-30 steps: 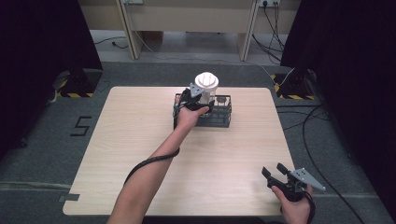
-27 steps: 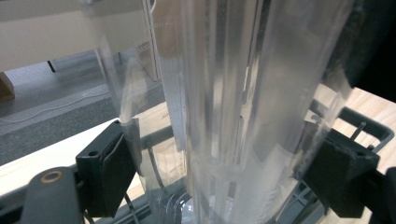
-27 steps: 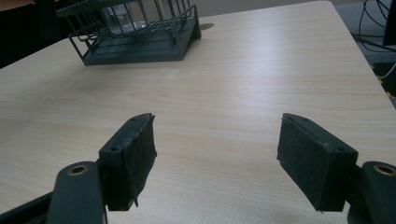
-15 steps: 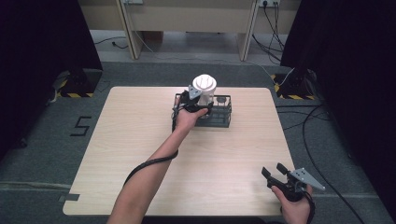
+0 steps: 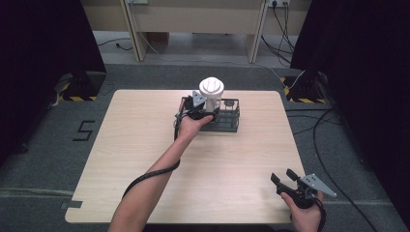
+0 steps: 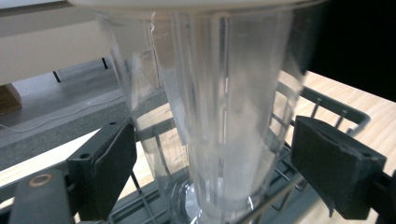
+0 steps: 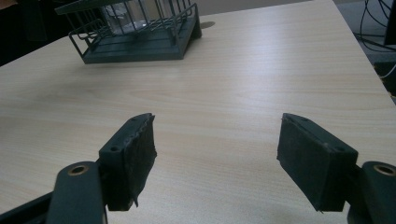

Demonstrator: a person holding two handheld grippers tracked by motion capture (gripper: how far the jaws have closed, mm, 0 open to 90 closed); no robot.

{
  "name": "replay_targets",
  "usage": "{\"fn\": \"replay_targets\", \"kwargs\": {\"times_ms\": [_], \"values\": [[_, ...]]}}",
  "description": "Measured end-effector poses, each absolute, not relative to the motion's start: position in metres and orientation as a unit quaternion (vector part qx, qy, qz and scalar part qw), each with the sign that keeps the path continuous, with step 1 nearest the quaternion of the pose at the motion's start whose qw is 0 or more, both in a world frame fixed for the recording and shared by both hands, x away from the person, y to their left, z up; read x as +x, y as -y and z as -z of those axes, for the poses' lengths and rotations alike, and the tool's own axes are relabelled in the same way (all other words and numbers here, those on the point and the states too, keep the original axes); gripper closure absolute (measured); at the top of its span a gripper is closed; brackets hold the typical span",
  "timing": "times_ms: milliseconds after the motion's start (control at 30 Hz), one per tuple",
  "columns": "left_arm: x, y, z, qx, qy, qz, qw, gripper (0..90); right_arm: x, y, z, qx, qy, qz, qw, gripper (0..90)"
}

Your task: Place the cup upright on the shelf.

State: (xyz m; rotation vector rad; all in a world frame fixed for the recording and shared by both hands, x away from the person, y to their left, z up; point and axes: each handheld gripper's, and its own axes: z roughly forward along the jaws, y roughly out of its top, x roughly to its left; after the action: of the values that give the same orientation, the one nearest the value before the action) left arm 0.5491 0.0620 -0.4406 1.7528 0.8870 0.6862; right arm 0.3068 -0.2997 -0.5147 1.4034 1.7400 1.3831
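my left tongs [image 5: 202, 107] are out at the far middle of the surface [image 5: 145, 145], right at the dark wire rack [image 5: 227, 118], with the grey three-cornered plate on top showing in the high view. through the left gripper view i see the clear plastic cup [image 6: 210, 116] standing upright between my two black pads [image 6: 109, 172], its foot down inside the rack [image 6: 327, 100] and its white lid along the top edge of that view. the pads sit wide on either side of the cup, and there is a visible gap between each pad and the cup wall, so the left tongs are spread around it and not gripping. in the high view the cup [image 5: 211, 94] rises out of the left end of the rack, white lid up, with my left hand [image 5: 192, 126] just on the near side of it. my right tongs [image 5: 285, 180] are well apart from all that, low at the near right corner of the surface, held in my right hand [image 5: 305, 212]. the right gripper view shows those pads [image 7: 135, 158] spread wide with nothing but bare wood between them, and the rack [image 7: 135, 32] with the cup's base [image 7: 122, 14] far off at the top left.
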Motion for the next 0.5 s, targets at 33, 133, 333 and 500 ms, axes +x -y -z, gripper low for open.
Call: {"fn": "replay_targets", "kwargs": {"times_ms": [33,133,333,500], "values": [[0.547,-0.064,0.44,0.727,-0.366,-0.287,0.505,14.5,0.307,0.3,0.515,0.516,-0.64,-0.509,0.254,28.0],[0.542,-0.066,0.439,0.729,-0.362,-0.288,0.504,14.5,0.307,0.3,0.515,0.514,-0.642,-0.506,0.259,28.0],[0.532,-0.076,0.438,0.731,-0.362,-0.292,0.5,14.5,0.307,0.299,0.515,0.517,-0.641,-0.507,0.254,28.1],[0.522,-0.086,0.439,0.73,-0.362,-0.291,0.501,14.5,0.307,0.299,0.515,0.516,-0.642,-0.506,0.257,28.1]]}}
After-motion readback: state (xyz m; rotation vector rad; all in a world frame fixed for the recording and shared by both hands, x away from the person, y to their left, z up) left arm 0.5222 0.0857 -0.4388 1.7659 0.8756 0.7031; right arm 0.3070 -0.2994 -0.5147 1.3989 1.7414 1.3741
